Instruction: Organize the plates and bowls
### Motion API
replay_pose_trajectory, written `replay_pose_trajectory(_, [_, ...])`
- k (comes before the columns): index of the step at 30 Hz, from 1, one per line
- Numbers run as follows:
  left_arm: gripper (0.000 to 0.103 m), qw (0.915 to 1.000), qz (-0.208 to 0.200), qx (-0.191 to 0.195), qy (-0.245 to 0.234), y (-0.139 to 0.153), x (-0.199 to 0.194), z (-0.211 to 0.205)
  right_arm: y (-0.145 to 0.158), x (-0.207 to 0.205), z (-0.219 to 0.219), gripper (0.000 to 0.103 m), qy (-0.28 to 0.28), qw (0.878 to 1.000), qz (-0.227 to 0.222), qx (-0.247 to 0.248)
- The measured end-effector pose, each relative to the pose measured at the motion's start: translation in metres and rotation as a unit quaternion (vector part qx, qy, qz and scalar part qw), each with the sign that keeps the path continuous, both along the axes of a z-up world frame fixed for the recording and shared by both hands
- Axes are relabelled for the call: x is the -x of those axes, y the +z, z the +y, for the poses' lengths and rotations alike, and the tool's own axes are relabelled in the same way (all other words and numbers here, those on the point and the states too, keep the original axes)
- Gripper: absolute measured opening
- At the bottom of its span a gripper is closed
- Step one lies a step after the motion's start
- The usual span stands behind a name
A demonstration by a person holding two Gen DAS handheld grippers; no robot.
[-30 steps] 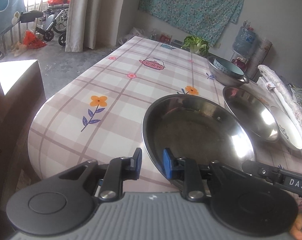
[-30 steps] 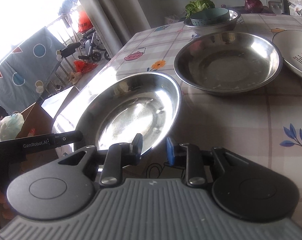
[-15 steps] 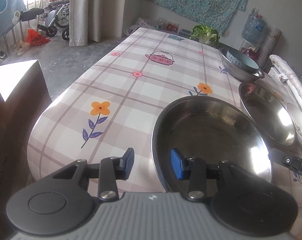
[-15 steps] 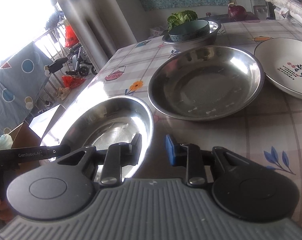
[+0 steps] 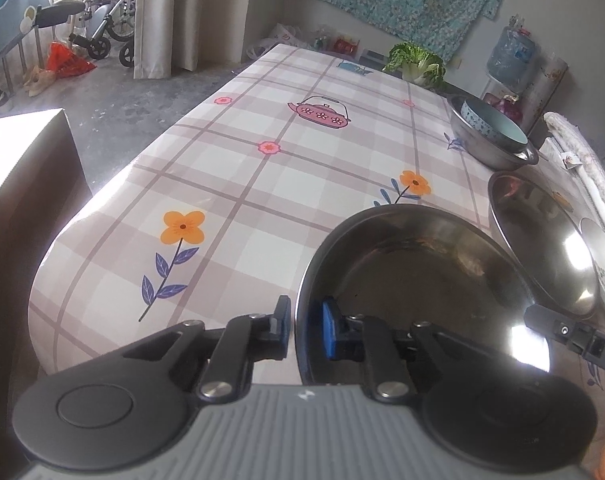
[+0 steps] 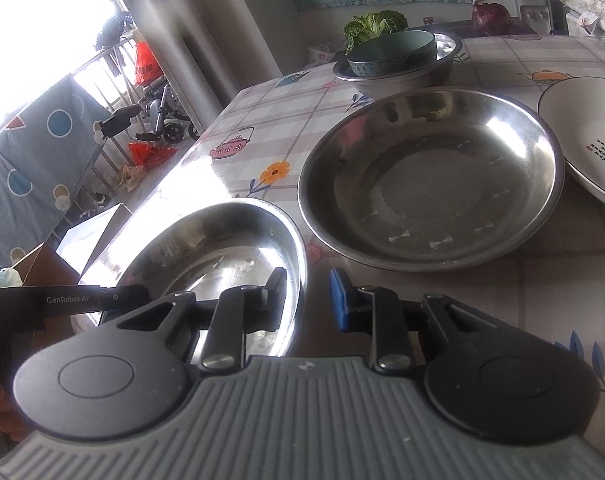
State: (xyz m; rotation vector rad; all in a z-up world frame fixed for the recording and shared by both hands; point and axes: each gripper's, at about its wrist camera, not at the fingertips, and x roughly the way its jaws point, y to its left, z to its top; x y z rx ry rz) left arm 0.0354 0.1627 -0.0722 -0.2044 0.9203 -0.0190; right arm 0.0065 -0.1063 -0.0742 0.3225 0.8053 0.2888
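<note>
A steel bowl (image 5: 414,280) sits near the table's front edge; it also shows in the right wrist view (image 6: 206,256). My left gripper (image 5: 304,330) straddles its near left rim, jaws slightly apart around it. My right gripper (image 6: 306,300) is open, its left finger over the bowl's right rim, its right finger outside. A larger steel bowl (image 6: 430,184) lies beyond, also in the left wrist view (image 5: 542,240). A white plate (image 6: 590,136) sits to its right. A blue bowl (image 6: 390,54) rests inside a steel basin (image 6: 398,76) at the back.
The table has a plaid cloth with flowers (image 5: 262,160). A cabbage (image 5: 416,62) and a red onion (image 6: 490,18) lie at the far end. A cardboard box (image 5: 22,168) stands off the table's left. A rolled cloth (image 5: 582,160) lies on the right.
The left gripper's jaws have narrowed around the near bowl's rim. The right gripper has drawn back and right, its jaws a little wider, now astride the bowl's right rim.
</note>
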Motion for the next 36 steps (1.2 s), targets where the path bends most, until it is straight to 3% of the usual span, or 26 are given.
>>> replay_pose_trajectory(5, [0.015,0.9999,-0.004,-0.010,0.002,0.001,0.003,-0.005,-0.001,0.000,0.002,0.011,0.012,1.000,0.000,-0.006])
replay_pose_trajectory(17, [0.014,0.9998,0.014,0.013,-0.009,0.002,0.013,0.001,0.003,0.010,0.005,0.011,0.016,1.000,-0.005,0.015])
replay_pose_trajectory(22, [0.014,0.9997,0.019,0.006,-0.014,0.002,0.014,-0.001,0.003,0.015,0.006,0.010,0.017,0.999,-0.013,0.029])
replay_pose_trajectory(36, [0.016,0.9992,0.036,0.017,0.001,0.002,0.017,-0.002,0.002,0.021,0.001,0.010,0.019,1.000,-0.009,0.012])
